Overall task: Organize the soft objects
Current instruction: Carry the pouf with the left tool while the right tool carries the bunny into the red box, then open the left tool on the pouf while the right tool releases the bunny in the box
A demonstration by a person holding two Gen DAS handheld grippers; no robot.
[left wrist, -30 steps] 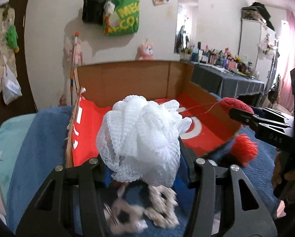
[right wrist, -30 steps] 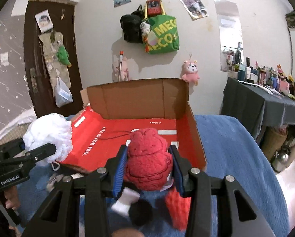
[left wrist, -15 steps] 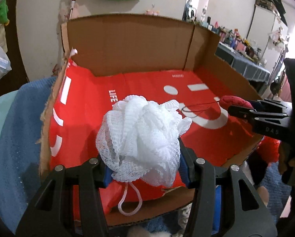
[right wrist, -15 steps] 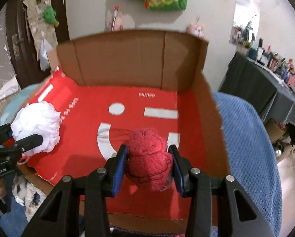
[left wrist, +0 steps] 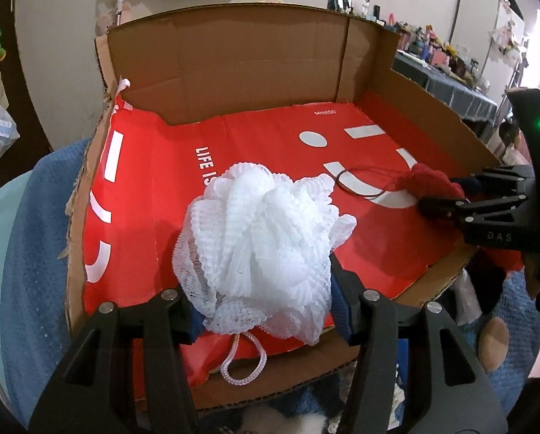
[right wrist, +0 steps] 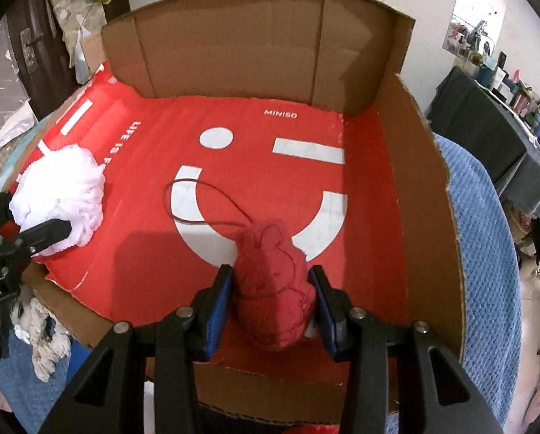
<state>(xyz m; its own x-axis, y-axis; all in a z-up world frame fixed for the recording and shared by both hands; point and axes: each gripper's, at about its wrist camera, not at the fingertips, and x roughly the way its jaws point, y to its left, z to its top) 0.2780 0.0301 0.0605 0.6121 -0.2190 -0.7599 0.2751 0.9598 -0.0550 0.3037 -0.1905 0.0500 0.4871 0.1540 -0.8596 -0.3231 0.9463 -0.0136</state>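
Note:
My left gripper (left wrist: 266,311) is shut on a white mesh bath pouf (left wrist: 262,238) and holds it over the front left of an open cardboard box (left wrist: 233,61) lined with red printed paper. The pouf's cord loop (left wrist: 242,365) hangs over the front edge. My right gripper (right wrist: 271,311) is shut on a red knitted soft toy (right wrist: 271,285), low over the box floor at the front right; its dark cord (right wrist: 197,202) lies on the red liner. The pouf (right wrist: 62,199) and the box (right wrist: 389,54) also show in the right wrist view, the toy (left wrist: 429,184) in the left wrist view.
The box sits on a blue blanket (right wrist: 487,253). More soft things lie in front of the box, among them a white fluffy one (right wrist: 42,340). Bags hang on the wall behind. A cluttered dark table (right wrist: 505,115) stands to the right.
Both grippers have moved forward and down over the box, carrying the pouf and the red toy from in front of it to low above the red liner.

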